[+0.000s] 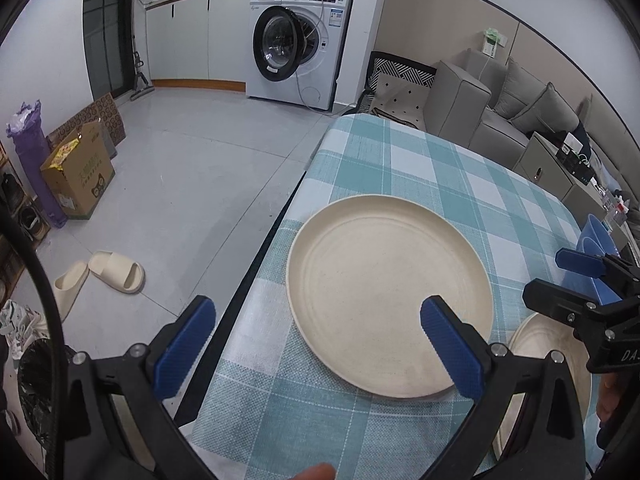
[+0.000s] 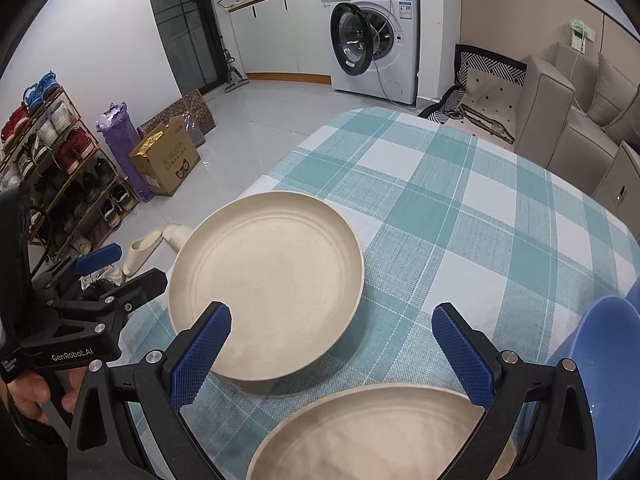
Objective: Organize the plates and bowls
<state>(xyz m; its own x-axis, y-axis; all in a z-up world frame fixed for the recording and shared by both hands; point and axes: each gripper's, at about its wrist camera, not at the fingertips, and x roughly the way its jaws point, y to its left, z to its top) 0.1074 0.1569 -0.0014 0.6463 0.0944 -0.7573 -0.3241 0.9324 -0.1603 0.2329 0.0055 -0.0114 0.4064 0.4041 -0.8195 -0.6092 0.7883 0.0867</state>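
Note:
A cream plate [image 1: 384,292] lies flat on the checked tablecloth [image 1: 420,168] near the table's left edge; it also shows in the right wrist view [image 2: 272,284]. A second cream plate [image 2: 372,436] lies nearer, to its right, and shows in the left wrist view [image 1: 560,360]. A blue bowl [image 2: 608,364] sits at the right; it shows in the left wrist view [image 1: 596,248]. My left gripper [image 1: 316,348] is open and empty over the first plate's near left rim. My right gripper [image 2: 332,352] is open and empty above the gap between the two plates.
The table's left edge [image 1: 276,236] drops to a tiled floor with slippers [image 1: 108,276], a cardboard box [image 1: 80,172] and a shoe rack [image 2: 52,168]. A washing machine [image 1: 300,40] stands behind, a grey sofa [image 1: 500,108] at the back right.

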